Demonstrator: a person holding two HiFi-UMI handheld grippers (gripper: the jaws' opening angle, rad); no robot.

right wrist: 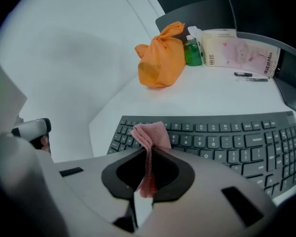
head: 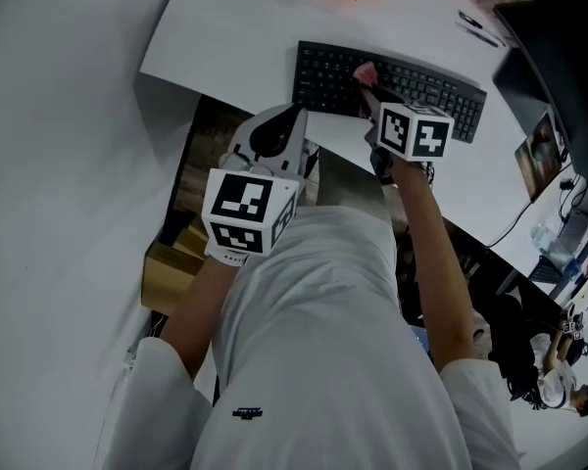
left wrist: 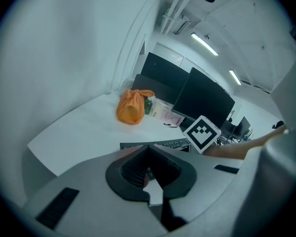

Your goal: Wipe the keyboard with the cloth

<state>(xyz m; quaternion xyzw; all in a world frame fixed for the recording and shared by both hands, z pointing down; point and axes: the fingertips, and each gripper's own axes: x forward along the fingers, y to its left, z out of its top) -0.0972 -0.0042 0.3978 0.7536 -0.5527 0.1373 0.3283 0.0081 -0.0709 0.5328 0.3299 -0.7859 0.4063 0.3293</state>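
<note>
My rig: a person in a white shirt, carrying two grey hand-held grippers.
I see a white short-sleeved shirt (head: 314,341) with a small dark logo (head: 247,413) low on its front. The left gripper (head: 296,116) and the right gripper (head: 365,84) each have a smooth pale grey moulded shell, black ribbed jaw linings framing a rounded black opening, and dark rectangular slots set into the shell. The left cube (head: 245,211) and the right cube (head: 416,130) are white, printed with black square markers.

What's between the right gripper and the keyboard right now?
The pink cloth, clamped in the right gripper, folded end over the keyboard's left keys, seen in the right gripper view.
</note>
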